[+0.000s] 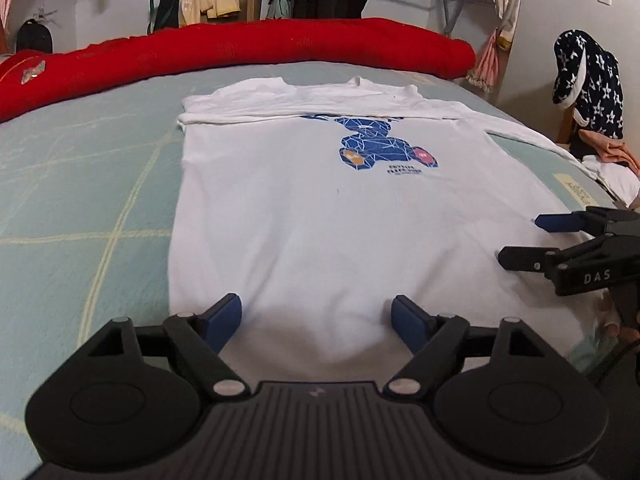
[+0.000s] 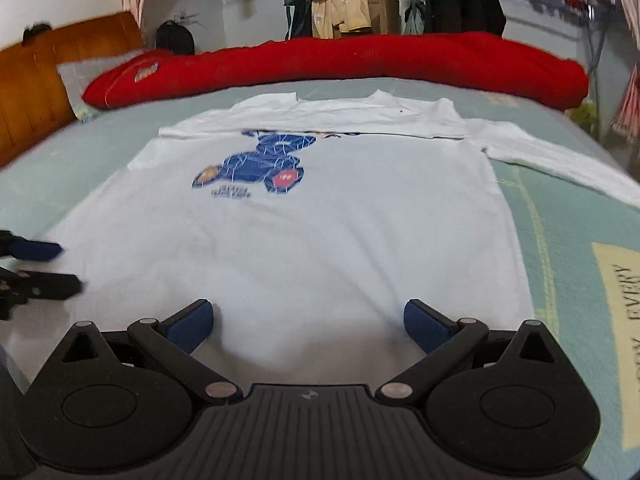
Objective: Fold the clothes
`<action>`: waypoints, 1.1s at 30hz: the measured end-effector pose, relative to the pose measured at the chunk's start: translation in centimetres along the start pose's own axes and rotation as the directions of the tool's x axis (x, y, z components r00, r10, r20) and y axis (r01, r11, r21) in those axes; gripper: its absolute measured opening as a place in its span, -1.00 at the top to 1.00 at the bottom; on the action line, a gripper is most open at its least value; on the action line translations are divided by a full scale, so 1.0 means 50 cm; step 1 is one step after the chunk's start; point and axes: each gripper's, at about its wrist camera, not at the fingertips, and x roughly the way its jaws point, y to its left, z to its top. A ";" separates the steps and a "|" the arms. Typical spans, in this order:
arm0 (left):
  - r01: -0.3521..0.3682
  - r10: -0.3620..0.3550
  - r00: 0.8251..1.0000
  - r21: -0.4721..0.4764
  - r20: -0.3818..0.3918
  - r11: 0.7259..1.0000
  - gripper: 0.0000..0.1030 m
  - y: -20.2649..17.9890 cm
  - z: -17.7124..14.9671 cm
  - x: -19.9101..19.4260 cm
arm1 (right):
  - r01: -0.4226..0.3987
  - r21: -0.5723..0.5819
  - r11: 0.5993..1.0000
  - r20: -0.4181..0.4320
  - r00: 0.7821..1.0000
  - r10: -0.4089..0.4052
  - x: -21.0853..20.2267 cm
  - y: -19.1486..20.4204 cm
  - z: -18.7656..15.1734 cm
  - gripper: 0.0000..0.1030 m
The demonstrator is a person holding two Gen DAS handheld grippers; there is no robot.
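The white cotton T-shirt with a blue bear print lies flat in the middle of the frame on the pale green bed sheet. Its long way runs from the bottom of the frame up to the far top. The left gripper is wide open and holds nothing, low over the near hem. The right gripper is beside it, also wide open and empty. Both tip down toward the hem and look equally near it.

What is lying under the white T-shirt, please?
The white T-shirt lies on a pale green bedsheet with light lines. The sheet shows around it; whatever is directly beneath the shirt is covered and cannot be seen.
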 end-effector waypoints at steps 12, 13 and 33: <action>-0.019 0.019 1.000 -0.014 0.018 1.000 -0.65 0.017 -0.026 -0.016 | 0.095 0.051 0.994 -0.013 0.995 -0.095 -0.091 0.021 -0.071 -1.00; -0.012 0.013 1.000 -0.020 0.026 1.000 -0.65 0.020 -0.031 -0.021 | 0.100 0.051 0.994 -0.024 0.995 -0.099 -0.097 0.023 -0.073 -1.00; -0.133 0.138 0.990 -0.110 0.041 0.985 -0.65 0.056 -0.038 -0.102 | -0.192 -0.078 0.978 0.021 0.981 0.194 -0.053 0.148 -0.055 -1.00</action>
